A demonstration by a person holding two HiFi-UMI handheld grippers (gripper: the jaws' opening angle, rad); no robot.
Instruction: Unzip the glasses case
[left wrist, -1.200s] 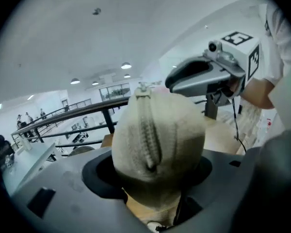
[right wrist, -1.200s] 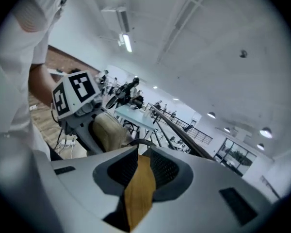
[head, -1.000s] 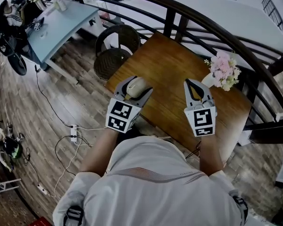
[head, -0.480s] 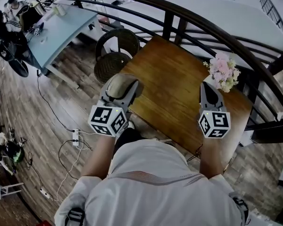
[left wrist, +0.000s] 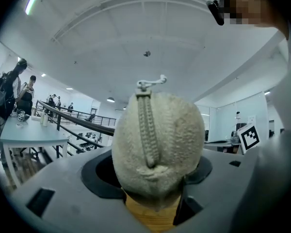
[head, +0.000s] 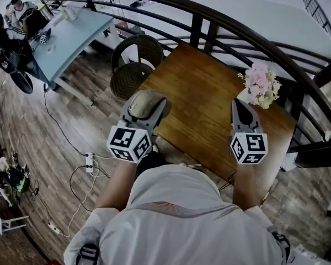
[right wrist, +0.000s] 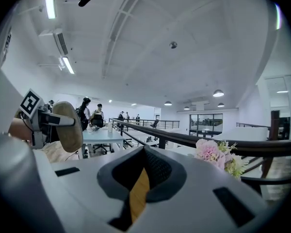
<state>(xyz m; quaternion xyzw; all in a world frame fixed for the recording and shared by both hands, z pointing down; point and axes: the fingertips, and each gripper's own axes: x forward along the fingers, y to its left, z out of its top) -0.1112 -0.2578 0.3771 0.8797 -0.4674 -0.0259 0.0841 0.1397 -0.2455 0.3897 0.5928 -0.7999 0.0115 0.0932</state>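
Barely started, by the look of it: the glasses case [left wrist: 157, 140] sits clamped end-on in the left gripper [head: 148, 99], raised over the near-left edge of the wooden table [head: 204, 87]. Its zip track [left wrist: 148, 130] is closed along all that shows, and the pull tab [left wrist: 153, 82] stands up at 12 o'clock on the case in the left gripper view. The right gripper [head: 240, 102] is clenched on nothing. It hangs well apart at 3 o'clock from the case, over the table's near-right part. Left to do, as judged: bring the right jaws across, pinch the tab, and run it along the track. Between the two grippers the table top is bare. Flowers [head: 260, 83] stand near the right gripper at its 1 o'clock, the railing [head: 254, 37] curves behind the table at 12, and a wicker chair [head: 133, 65] sits off the table edge at 11 from the case.
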